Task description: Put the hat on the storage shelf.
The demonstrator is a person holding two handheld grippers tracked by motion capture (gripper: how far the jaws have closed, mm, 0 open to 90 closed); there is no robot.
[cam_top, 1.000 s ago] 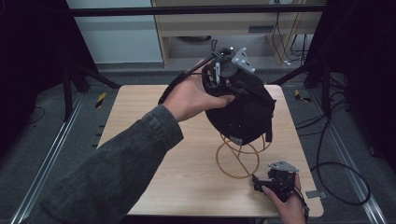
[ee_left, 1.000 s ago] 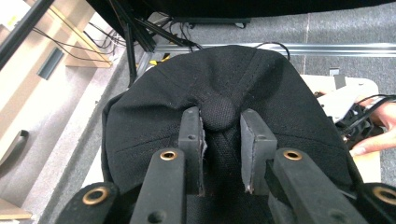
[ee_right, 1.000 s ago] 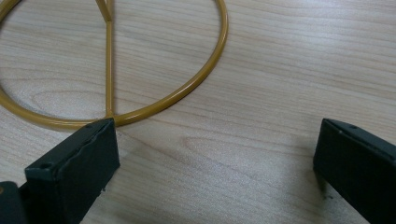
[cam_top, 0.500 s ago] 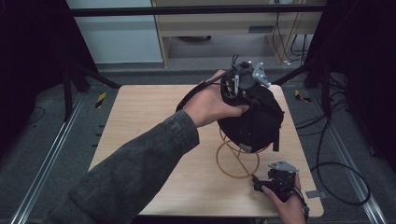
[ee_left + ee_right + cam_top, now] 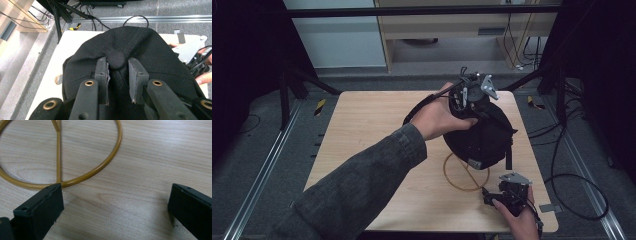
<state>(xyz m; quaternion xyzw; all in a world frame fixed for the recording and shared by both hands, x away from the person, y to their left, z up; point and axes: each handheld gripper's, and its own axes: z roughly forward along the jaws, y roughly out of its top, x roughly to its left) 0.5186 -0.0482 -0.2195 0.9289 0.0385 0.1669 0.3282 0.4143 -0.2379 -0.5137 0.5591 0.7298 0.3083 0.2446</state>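
Left gripper [image 5: 472,92], pinching the cap [image 5: 120,47] by its top button, just sank toward the stand [image 5: 466,172] underneath; right gripper [image 5: 115,207] waits open beside it.

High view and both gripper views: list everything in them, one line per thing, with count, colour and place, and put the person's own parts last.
cap: one, black, held above the stand at the table's far right, its top button between the left gripper's jaws.
wire stand: one, gold, ring base flat on the table under the cap, just ahead of the right gripper.
table: one, light wood, centre of the high view.
shelf unit: one, pale wood, beyond the table.
cables: several, black, on the floor to the right.
left gripper: one, black, shut on the cap's crown.
right gripper: one, black, jaws wide apart, low over the table's near right corner.
sleeve: one, grey-green, on the left arm.
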